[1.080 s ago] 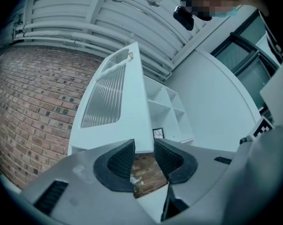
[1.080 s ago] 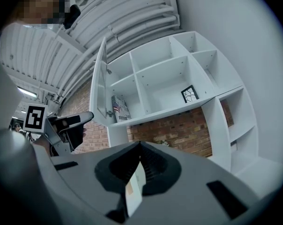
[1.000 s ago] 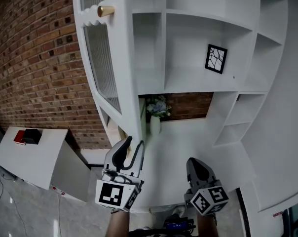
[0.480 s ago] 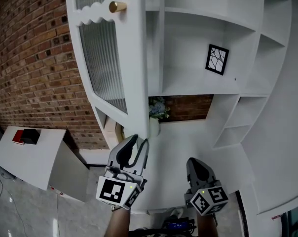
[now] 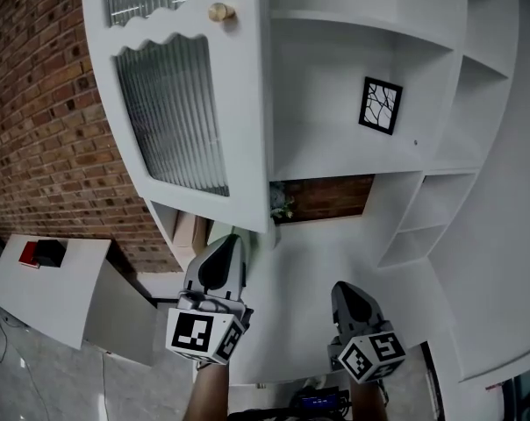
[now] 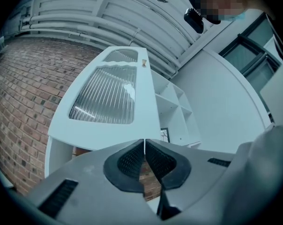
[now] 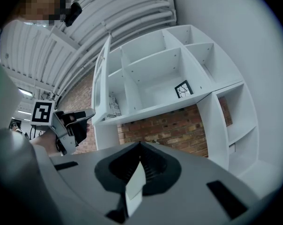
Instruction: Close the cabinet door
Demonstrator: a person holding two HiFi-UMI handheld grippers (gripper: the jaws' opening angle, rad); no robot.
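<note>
Inspector: Door (image 5: pixel 173 121) position?

Operator: The door hangs at the left side of the cabinet (image 5: pixel 361 60), part-way shut. A second ago it stood almost edge-on in the head view. Now its ribbed glass face shows broad, and its free edge, with the knob (image 5: pixel 219 11), lies across the left column of shelves. The right gripper view shows it standing out from the shelf fronts, so it is not yet closed.

Inspector: State of each tool?

Operator: The left tool (image 5: pixel 233 239) has just been closing its jaws. They now stand pressed together with nothing between them. Its tip sits at the door's lower edge, near the free corner; contact cannot be confirmed. The right tool (image 5: pixel 346 289) has its jaws together, low and well apart from the door. A thin white strip (image 7: pixel 134 187) shows in the seam of its pads; whether it is pinched or belongs to the tool cannot be told.

Inspector: Meaning for the task?

Operator: By judgement, closing is under way and past the halfway point. The closed left jaws serve as a blunt pusher. The remaining step is to press until the free edge meets the cabinet. The likely fault is the tip slipping off under the lower edge.
</note>
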